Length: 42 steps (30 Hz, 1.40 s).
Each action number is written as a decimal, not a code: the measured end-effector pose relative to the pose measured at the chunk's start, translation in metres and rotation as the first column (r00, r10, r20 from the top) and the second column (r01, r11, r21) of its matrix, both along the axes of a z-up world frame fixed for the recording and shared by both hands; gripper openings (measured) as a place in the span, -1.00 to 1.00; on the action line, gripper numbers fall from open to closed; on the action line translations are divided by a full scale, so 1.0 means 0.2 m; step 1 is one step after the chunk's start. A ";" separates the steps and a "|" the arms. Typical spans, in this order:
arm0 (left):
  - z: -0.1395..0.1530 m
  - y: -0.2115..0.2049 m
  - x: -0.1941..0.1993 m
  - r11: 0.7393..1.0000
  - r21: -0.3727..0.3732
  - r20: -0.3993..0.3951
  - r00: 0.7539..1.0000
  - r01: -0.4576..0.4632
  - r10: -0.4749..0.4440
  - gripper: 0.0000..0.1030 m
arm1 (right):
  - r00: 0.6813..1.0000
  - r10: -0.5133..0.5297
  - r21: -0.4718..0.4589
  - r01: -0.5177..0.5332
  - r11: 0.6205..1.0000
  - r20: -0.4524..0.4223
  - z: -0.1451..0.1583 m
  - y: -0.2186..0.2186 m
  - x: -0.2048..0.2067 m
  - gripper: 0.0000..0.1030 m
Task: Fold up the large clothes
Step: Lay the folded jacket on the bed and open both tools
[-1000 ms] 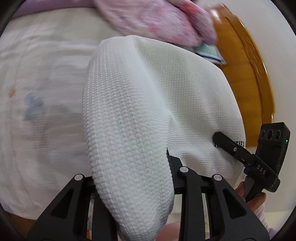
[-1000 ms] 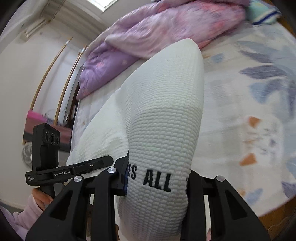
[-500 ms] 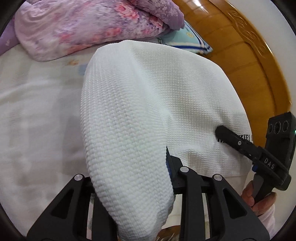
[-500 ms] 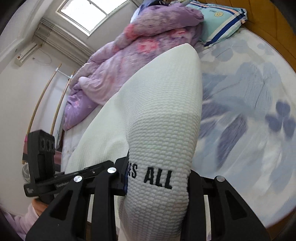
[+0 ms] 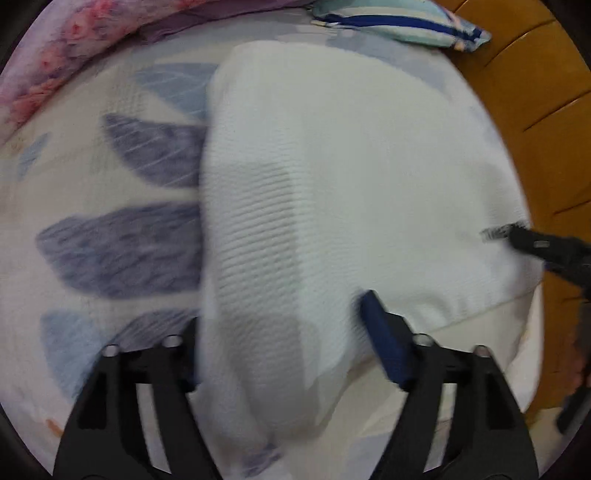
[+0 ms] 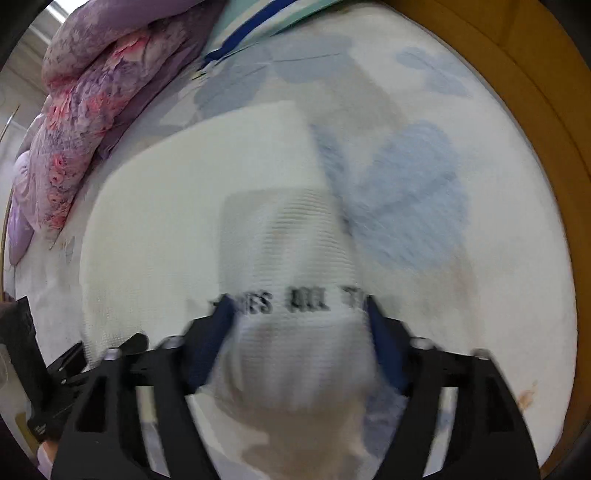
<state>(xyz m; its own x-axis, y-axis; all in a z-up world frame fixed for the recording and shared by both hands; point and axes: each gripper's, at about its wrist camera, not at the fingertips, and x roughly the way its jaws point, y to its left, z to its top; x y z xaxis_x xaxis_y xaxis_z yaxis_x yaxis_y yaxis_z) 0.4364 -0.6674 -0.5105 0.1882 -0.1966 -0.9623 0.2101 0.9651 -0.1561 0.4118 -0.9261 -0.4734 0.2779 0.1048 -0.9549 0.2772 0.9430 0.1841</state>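
1. The garment (image 5: 332,177), white with a waffle knit, lies spread on the bed (image 5: 122,236), over the sheet's blue leaf print.
2. In the left wrist view its far edge lies near the striped pillow (image 5: 399,20) at the head of the bed. Its right side runs along the bed's right edge, next to the wooden frame (image 5: 546,147).
3. The left gripper (image 5: 284,332) has just been opening. Its fingers stand wide apart, and a fold of the garment sits between them. The blue pad on the right finger (image 5: 384,339) is clear of the cloth; the left finger is partly hidden behind the fold, so I cannot tell whether it touches.
4. The right gripper (image 6: 295,332) has likewise just been opening, and its fingers are spread. A hump of the garment (image 6: 288,258), with blurred black lettering across it, lies between them. The blur keeps me from telling whether the pads (image 6: 384,350) touch the cloth.
5. The right gripper also shows at the right edge of the left wrist view, its tip at the lettered corner of the garment.
6. A purple floral quilt (image 6: 74,122) is bunched along the far left edge of the bed.
7. Both views are smeared by motion.
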 end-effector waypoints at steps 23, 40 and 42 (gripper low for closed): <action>0.05 -0.05 0.02 0.993 0.115 -0.001 1.000 -0.002 0.002 0.12 | 1.000 0.005 0.029 -0.006 1.000 0.016 -0.05 0.18 -0.18 -0.13; 1.59 0.44 -0.54 0.991 0.050 0.382 0.914 0.128 -0.137 0.62 | 0.929 -0.039 -0.214 0.125 0.969 0.367 1.60 0.84 -0.76 0.85; 1.81 0.54 -0.66 0.987 0.007 0.447 0.882 0.162 -0.149 0.75 | 0.908 -0.046 -0.242 0.159 0.957 0.416 1.76 0.94 -0.88 0.85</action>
